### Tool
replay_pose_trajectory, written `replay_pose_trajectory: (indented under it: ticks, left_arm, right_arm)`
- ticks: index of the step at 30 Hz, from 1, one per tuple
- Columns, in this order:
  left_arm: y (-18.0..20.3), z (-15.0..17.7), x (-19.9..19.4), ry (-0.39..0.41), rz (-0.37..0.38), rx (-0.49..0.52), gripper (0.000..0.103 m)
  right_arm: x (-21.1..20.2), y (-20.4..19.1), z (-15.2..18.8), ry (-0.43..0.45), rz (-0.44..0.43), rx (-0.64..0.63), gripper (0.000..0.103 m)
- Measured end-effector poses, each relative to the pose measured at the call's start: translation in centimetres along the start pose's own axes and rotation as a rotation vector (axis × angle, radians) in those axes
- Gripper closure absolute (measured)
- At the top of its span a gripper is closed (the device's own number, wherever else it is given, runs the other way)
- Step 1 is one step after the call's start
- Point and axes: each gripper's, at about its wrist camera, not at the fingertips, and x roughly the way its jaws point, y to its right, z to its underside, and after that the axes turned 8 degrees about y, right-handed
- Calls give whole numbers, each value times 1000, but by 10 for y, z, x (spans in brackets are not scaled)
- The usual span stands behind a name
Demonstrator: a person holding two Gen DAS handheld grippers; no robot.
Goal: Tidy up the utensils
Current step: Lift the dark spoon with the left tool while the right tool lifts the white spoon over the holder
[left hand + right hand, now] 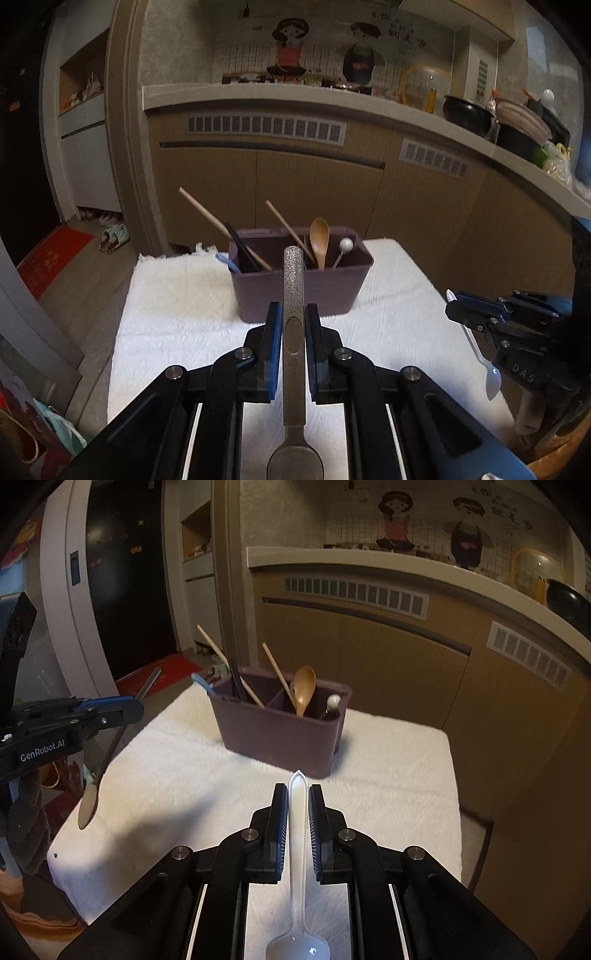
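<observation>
While my left claw [294, 325] grips a metal spoon [294, 332], my right claw [298, 805] grips a plastic spoon [298, 830] above the bench [184, 768].

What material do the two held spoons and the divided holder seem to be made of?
Left gripper's spoon: probably metal, grey with a matte, speckled handle. Right gripper's spoon: likely plastic, white and translucent. Holder: apparently plastic, dull mauve with smooth, rounded walls.
</observation>
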Motion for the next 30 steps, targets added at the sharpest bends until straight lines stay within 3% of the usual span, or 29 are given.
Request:
replay_pose_trajectory:
  ticks: [8,17,22,30]
  left_arm:
    - [-4,-53,-19,221,-2,-12,93]
    - [0,-97,15,411,-44,5,93]
    - [-7,-110,56,422,-67,7,93]
    - [-36,-104,127,359,-64,-74,93]
  right_arm:
    - [-19,-16,-68,157,28,-107,91]
    - [-2,3,-130,409,-18,2,91]
    - [36,6,-148,468,-1,-25,91]
    - [112,16,-142,457,22,3,91]
